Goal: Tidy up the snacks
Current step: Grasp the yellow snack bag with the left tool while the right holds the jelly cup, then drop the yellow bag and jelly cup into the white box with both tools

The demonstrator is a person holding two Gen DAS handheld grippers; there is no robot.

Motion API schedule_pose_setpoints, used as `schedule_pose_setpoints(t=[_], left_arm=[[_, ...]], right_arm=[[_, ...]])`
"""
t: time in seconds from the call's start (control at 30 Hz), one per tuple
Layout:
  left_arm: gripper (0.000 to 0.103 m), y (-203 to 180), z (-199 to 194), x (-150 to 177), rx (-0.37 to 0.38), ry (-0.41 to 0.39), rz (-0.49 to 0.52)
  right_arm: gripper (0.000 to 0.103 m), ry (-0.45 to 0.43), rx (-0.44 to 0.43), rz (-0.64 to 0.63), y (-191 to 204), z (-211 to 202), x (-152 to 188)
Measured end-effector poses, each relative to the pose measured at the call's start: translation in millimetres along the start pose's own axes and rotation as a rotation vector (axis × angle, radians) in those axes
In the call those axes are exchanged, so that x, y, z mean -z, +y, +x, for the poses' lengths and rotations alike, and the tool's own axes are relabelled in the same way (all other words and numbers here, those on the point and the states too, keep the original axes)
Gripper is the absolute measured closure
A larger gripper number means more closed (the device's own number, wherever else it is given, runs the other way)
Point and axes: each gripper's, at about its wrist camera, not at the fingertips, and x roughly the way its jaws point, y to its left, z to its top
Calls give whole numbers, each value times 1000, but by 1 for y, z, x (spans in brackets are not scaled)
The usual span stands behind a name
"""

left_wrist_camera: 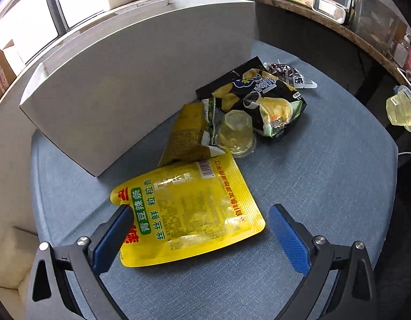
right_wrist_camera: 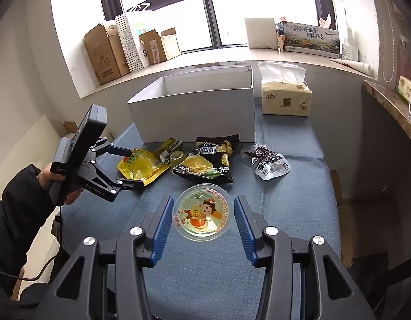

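The left gripper [left_wrist_camera: 200, 229] has its jaws apart around the flat yellow plastic snack pouch [left_wrist_camera: 189, 213] on the blue cloth surface [left_wrist_camera: 325, 186], beside the white cardboard box [left_wrist_camera: 130, 98]. Best pinch near an edge. The right gripper [right_wrist_camera: 202, 224] grips a round clear jelly cup [right_wrist_camera: 202, 210].

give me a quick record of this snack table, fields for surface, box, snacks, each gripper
surface: blue cloth table
box: white open box at the far side, nothing seen inside
snacks on cloth: yellow pouch, olive packet, upturned jelly cup, black chip bag, dark clear packet
left gripper: open, jaws either side of the yellow pouch, not pressing
right gripper: holds a jelly cup with cartoon lid off the cloth
other: tissue pack beside the box
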Motion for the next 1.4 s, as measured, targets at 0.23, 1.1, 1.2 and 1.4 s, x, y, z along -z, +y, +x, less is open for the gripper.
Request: schedule_pose_setpoints(t=[0.23, 1.1, 1.2, 1.4], left_arm=[[0, 10, 12, 3, -131, 47, -111], [84, 38, -57, 46, -36, -204, -351], [85, 29, -83, 47, -91, -250, -358], [86, 16, -123, 46, -156, -291, -352]], right_arm=[[52, 2, -23, 16, 2, 2, 2], [52, 17, -39, 44, 1, 5, 6], [52, 17, -37, 38, 3, 6, 5], [52, 22, -52, 20, 12, 10, 4]])
